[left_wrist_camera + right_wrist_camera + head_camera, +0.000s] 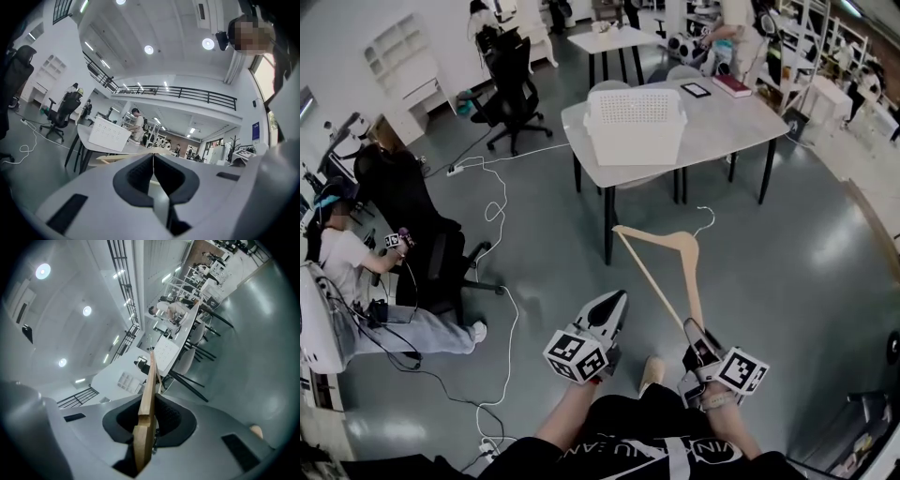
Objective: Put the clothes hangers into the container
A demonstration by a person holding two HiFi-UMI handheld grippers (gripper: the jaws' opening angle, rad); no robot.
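The left tongs [615, 300] are held low in front of the person's body, pointing forward and up, clenched on nothing. Just to their right, the right tongs [693, 332] are held at the same height and grip one end of a wooden clothes hanger [682, 242], which juts forward above the floor. The white container [635, 127] stands on the worktop [741, 122] ahead, well apart from the hanger.

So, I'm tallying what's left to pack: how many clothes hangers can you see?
1. A wooden hanger is clamped in the right gripper, held out short of the table. The white basket on it doesn't show its inside, so more may be hidden there.
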